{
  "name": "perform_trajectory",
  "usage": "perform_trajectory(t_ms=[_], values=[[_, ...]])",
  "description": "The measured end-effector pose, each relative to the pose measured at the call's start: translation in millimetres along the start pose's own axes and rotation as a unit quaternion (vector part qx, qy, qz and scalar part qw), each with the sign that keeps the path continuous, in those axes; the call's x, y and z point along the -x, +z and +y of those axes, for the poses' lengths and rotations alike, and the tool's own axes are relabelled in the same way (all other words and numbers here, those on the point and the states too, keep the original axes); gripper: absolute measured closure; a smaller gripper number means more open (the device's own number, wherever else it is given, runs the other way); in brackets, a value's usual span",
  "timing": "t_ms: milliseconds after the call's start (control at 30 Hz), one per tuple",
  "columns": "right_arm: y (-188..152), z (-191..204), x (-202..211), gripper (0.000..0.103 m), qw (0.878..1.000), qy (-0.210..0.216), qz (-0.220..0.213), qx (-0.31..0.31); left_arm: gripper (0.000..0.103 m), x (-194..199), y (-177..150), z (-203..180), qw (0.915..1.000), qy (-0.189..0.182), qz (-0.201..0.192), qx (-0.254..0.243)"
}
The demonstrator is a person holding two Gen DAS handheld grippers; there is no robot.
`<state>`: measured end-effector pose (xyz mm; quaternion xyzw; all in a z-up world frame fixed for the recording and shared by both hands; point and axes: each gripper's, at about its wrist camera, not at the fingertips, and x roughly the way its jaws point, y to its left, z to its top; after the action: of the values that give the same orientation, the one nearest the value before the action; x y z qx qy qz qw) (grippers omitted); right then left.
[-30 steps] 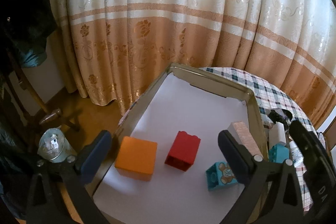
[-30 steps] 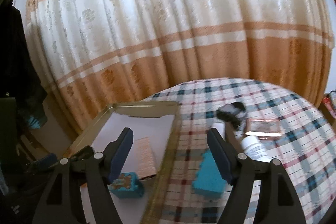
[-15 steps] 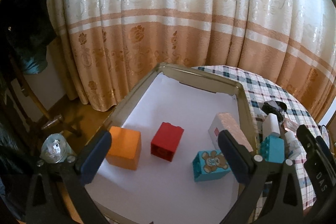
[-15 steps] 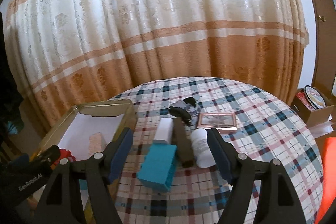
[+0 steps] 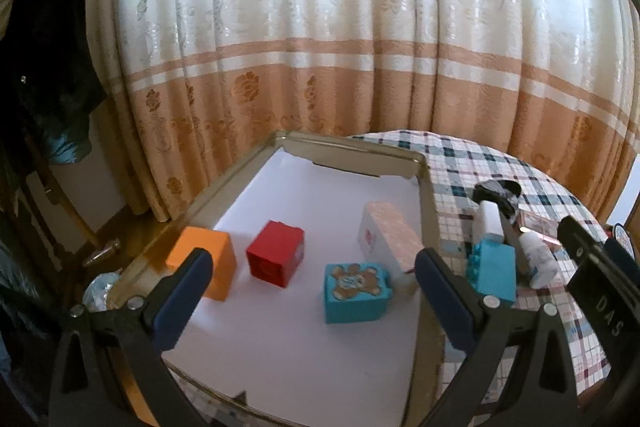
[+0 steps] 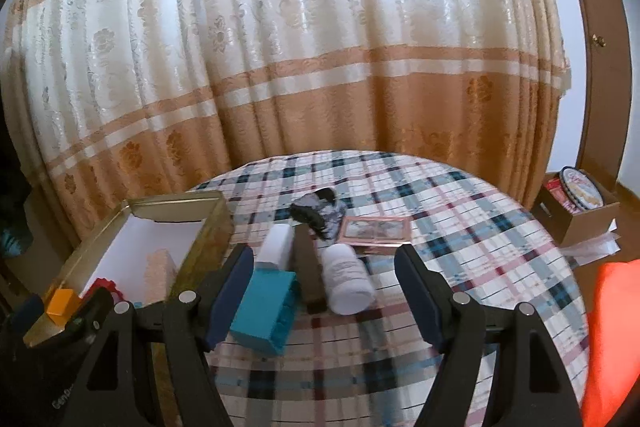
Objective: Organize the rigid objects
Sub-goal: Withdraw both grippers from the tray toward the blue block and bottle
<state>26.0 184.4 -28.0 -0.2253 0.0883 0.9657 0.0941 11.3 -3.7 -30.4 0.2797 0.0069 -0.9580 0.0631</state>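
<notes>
Looking L to R: my left gripper hangs over the gold tray, jaws spread wide, nothing between the pads. Inside the tray, on its white liner: orange block at far left, red block beside it, teal bear block nearer me, then a pink-topped white box against the tray's right wall. All four sit apart from my pads.

On the plaid tablecloth, just right of the tray: teal brick, white box behind it, brown stick-shaped item, white bottle lying on its side, dark crumpled thing further back, pink flat case. My right gripper hovers over this group, jaws well apart, gripping nothing; teal brick sits by its left finger, can't tell if touching. Cardboard box sits on the floor at far right.
</notes>
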Motion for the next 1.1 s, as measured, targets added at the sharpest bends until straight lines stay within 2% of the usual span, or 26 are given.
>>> perform_trajectory(t_ms=[233, 433, 533, 733, 833, 1100], values=[[1, -24, 1, 0.028, 1.0, -0.026, 0.002, -0.012, 0.001, 6, -8, -19, 0.9997, -0.015, -0.006, -0.019], [0, -41, 0, 0.028, 0.999, -0.031, 0.016, -0.027, 0.001, 11, -11, -34, 0.999, -0.025, -0.008, -0.035], [1, -47, 2, 0.028, 0.999, -0.048, 0.01, -0.013, 0.001, 13, -13, -41, 0.9984, -0.03, -0.009, -0.047], [3, -66, 2, 0.028, 0.998, -0.061, 0.01, -0.027, 0.001, 16, -15, -54, 0.9968, -0.045, -0.007, -0.065], [4, -72, 1, 0.028, 0.997, -0.077, 0.01, -0.014, 0.001, 16, -16, -64, 0.9952, -0.055, -0.003, -0.081], [5, -97, -1, 0.028, 0.996, -0.069, 0.028, -0.056, 0.001, 13, -17, -101, 0.9861, -0.086, 0.019, -0.141]])
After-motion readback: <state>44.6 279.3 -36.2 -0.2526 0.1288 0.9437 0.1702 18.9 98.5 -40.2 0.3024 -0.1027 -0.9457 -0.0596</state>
